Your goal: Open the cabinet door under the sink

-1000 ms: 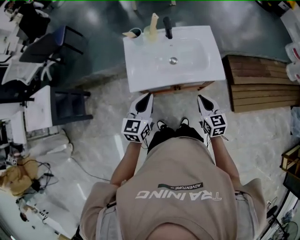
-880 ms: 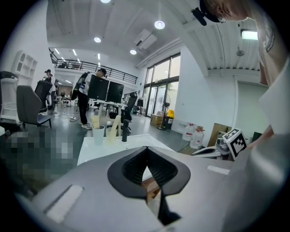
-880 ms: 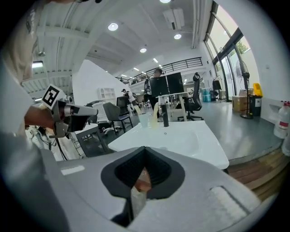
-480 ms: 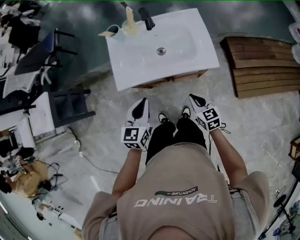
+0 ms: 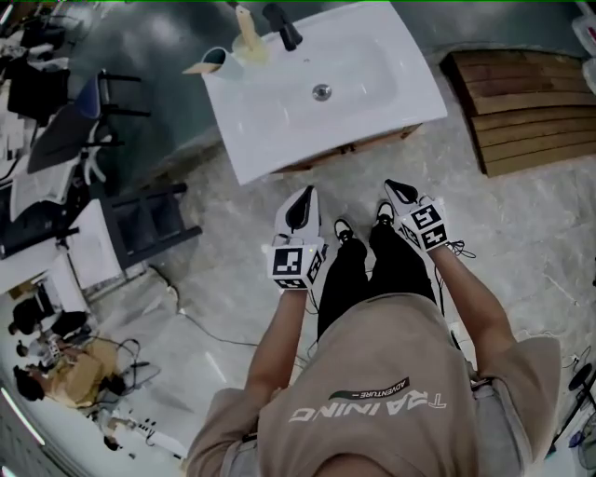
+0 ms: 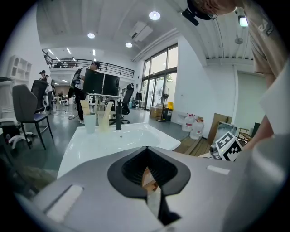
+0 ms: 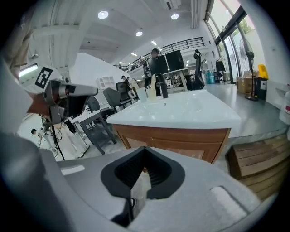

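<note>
The white sink (image 5: 317, 93) with a black faucet (image 5: 282, 25) stands on a wooden cabinet (image 5: 354, 147), of which only the front top edge shows from above. The right gripper view faces the cabinet's brown front (image 7: 172, 138) under the white top (image 7: 176, 113). Both grippers hover over the floor in front of it, apart from it. My left gripper (image 5: 300, 197) points at the cabinet's left part, jaws together and empty. My right gripper (image 5: 399, 189) is shut and empty too. The left gripper view looks over the sink top (image 6: 113, 138), with my left gripper (image 6: 146, 148) low in it.
A cup (image 5: 212, 59) and a bottle (image 5: 244, 28) stand on the sink's back edge. A wooden pallet (image 5: 521, 102) lies on the floor right of the cabinet. A dark chair (image 5: 154, 224) and cluttered desks stand to the left. A cable (image 5: 186, 317) crosses the floor.
Both grippers have sunk lower in front of the cabinet and stayed shut. The head view has shifted, so the sink now sits higher and more turned in the picture.
</note>
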A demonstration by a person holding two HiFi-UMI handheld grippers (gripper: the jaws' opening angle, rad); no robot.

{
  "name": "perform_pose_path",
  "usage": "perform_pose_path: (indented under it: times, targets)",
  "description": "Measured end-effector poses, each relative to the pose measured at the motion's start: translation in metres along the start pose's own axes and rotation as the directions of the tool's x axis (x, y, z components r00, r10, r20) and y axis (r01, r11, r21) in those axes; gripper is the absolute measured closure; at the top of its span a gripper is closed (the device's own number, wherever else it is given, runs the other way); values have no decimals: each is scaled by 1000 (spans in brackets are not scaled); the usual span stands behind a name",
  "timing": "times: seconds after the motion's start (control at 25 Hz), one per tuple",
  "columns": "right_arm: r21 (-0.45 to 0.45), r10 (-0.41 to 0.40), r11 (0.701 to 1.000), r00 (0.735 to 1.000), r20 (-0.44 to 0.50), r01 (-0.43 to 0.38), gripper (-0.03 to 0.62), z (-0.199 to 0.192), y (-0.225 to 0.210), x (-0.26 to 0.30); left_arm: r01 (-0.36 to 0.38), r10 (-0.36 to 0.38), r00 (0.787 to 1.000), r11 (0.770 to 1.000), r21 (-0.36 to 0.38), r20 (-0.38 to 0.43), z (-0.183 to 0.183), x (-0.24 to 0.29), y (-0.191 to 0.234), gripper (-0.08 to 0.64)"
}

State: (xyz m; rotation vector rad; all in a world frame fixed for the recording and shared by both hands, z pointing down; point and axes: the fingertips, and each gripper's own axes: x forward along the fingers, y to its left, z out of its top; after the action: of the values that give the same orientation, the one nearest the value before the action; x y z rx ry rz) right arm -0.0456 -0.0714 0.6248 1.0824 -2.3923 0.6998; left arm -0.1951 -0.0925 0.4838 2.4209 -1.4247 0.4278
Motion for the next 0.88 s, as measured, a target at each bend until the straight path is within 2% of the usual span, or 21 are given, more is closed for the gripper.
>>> perform_pose_path:
  times: [0.12,0.32,0.44,0.6,0.72,0.88]
  targets:
    - [11,6,1000,999,-35,-6,591,-24,2,26,-24,24,1000,999,-24,-9,-22,1,15,543]
    - [36,-25,999,999,-41,27,591,-51,-7,61,-64,61,996,997,-39,-63,-71,10,32,543]
    - [63,-34,997,999,-39,37,591,-60,-19,80,-56,51,995,996,-66,-80,-90,24,33,543]
    - [161,-53,986,998,16,50,591,-68,-38,105,-14,8,996,998,-63,-87,-106,44,30,543]
    - [284,-67,958,997,47,51,591,-81,-49,127,23,-28,995,998,-54,-96,-121,56,28,543]
    - [458,-104,887,990,98,48,591,-96,-66,160,56,-63,992,996,-69,-109,-145,78,32,543]
